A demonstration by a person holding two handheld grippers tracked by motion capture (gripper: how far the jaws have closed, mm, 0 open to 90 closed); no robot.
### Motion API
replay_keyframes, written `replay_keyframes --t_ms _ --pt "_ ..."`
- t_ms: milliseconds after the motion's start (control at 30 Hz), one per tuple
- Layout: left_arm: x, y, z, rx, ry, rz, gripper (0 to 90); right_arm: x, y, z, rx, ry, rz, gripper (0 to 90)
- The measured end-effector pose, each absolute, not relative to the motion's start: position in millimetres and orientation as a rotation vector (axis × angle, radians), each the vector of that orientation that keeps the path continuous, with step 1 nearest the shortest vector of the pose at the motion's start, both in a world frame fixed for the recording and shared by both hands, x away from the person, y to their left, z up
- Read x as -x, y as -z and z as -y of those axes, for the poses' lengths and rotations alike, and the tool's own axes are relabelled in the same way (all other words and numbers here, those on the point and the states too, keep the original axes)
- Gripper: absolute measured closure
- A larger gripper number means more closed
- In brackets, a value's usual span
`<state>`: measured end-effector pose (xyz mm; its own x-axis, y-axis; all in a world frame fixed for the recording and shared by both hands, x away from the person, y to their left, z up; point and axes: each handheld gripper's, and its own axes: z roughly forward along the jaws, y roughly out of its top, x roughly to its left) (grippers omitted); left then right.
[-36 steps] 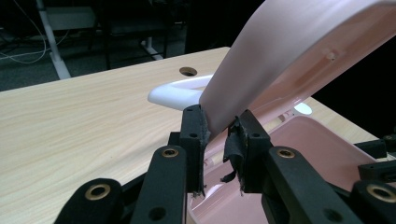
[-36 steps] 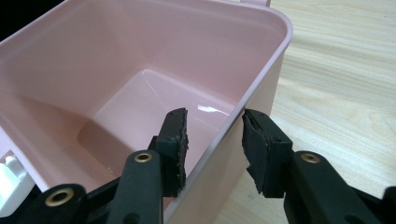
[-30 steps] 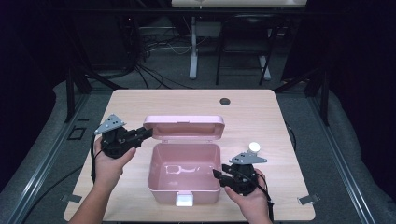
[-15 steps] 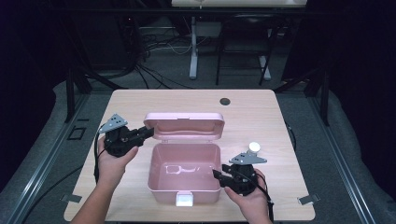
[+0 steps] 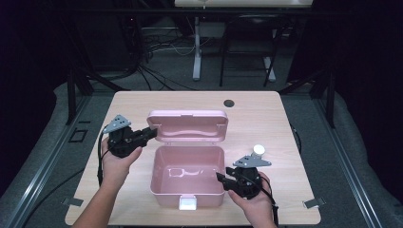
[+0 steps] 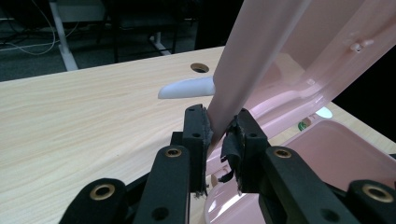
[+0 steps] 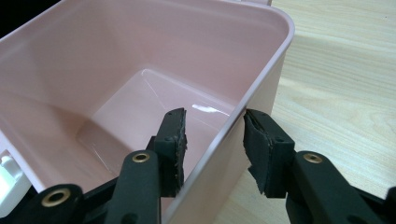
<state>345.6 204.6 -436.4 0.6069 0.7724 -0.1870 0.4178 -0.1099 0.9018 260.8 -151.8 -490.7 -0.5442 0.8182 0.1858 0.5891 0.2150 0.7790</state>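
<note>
In the left gripper view the lid (image 6: 261, 51) runs off the top and right edges, and its edge hides part of a white object (image 6: 187, 87) lying on the bench (image 6: 84, 116). A small green-and-white thing (image 6: 306, 124) past the lid is too small to tell. In the right gripper view the box (image 7: 140, 70) is cut off at the left, and its white latch (image 7: 9, 179) shows just a corner.

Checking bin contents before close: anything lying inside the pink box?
No, the pink box has its lid up and its bare floor shows in the high view.
</note>
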Motion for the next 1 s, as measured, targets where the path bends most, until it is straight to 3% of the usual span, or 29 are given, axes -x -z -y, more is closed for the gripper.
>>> replay_keyframes --t_ms 1000 --pt "-355.6 444.5 -202.8 -1.739 -0.388 -1.019 78.9 -261.4 492.8 152.8 -1.338 -1.263 -2.219 58.5"
